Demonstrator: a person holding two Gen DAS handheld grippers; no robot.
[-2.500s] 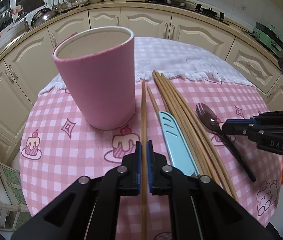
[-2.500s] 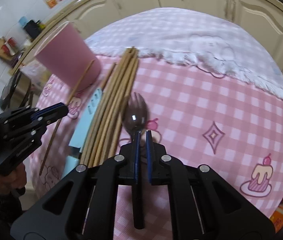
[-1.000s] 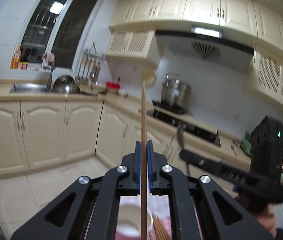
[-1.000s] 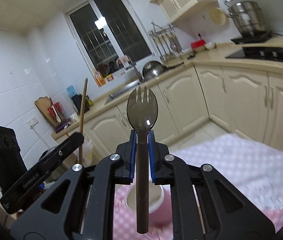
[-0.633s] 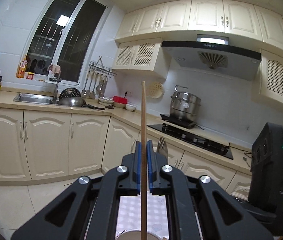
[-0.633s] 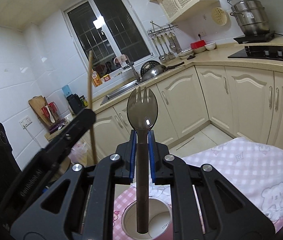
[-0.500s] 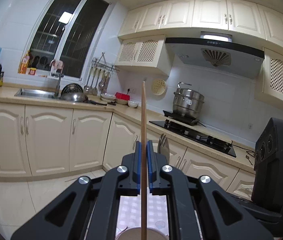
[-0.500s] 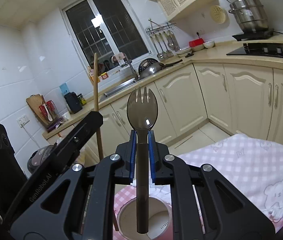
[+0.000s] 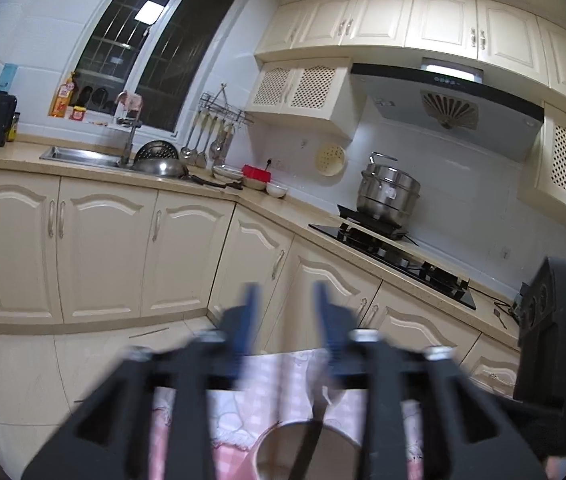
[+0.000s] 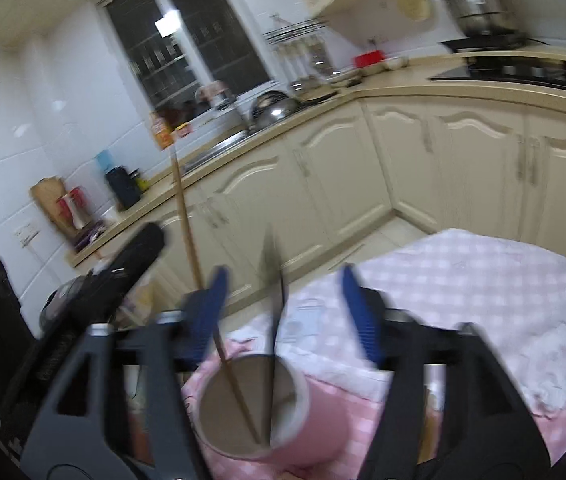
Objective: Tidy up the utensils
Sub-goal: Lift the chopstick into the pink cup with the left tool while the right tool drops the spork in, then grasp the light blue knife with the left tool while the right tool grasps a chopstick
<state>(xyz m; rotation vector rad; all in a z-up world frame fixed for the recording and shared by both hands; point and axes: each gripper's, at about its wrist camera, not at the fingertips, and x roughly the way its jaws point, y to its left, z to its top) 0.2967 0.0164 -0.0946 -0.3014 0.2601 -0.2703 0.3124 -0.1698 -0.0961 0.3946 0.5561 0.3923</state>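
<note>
At the bottom centre of the right wrist frame, the pink cup [image 10: 259,412] stands under the right gripper [image 10: 283,312], whose fingers are spread wide and empty. A chopstick [image 10: 203,292] and dark spork [image 10: 273,320] stand upright inside. The left gripper [image 9: 285,324], also wide and empty, hovers just beside. Nothing blocks either gripper from pulling away.

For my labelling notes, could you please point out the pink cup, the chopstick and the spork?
pink cup [image 10: 323,428]: right wrist view, outer wall.
chopstick [image 10: 187,228]: right wrist view, upper shaft.
spork [image 10: 273,340]: right wrist view, handle above rim.
</note>
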